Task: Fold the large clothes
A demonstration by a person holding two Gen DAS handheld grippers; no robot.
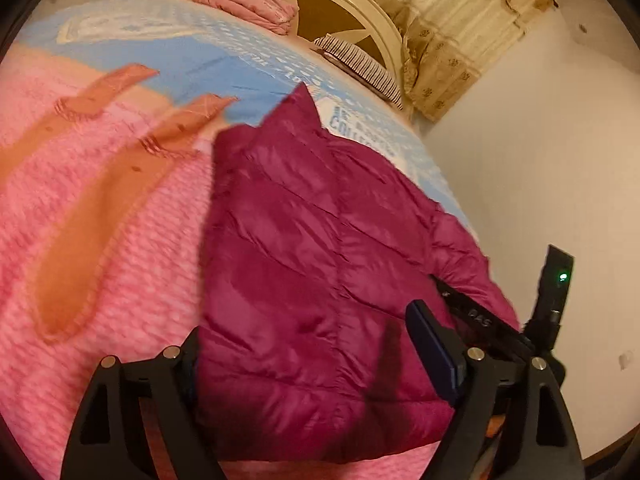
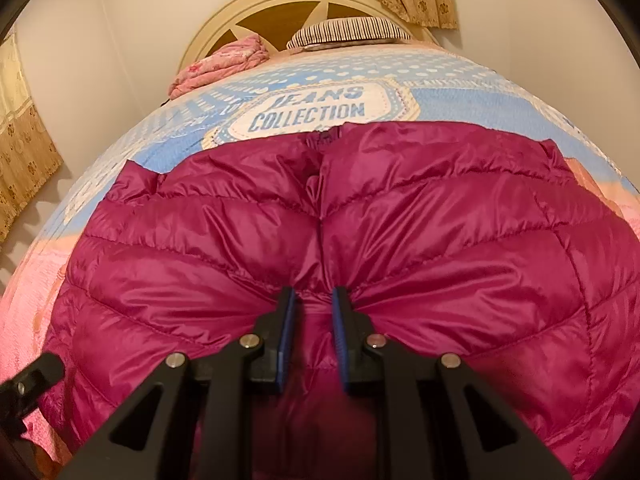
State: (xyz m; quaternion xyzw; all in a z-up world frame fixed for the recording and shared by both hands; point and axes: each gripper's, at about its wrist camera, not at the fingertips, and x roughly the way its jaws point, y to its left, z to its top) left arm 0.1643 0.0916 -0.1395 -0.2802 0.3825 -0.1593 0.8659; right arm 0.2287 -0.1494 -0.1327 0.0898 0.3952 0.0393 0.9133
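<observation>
Pinching a bunched fold at the near hem, the right claw [image 2: 313, 300] has its blue-padded fingers nearly together on the shiny magenta quilted puffer jacket [image 2: 320, 240], which lies spread on the bed with its collar at the far end. The left claw [image 1: 308, 340] stands wide apart, its fingers straddling the jacket's near edge without clamping it. Under the jacket lie a pink knitted blanket [image 1: 100, 240] and a pale blue printed bedsheet [image 2: 460, 96], with a cream wooden headboard [image 2: 280, 4] beyond.
</observation>
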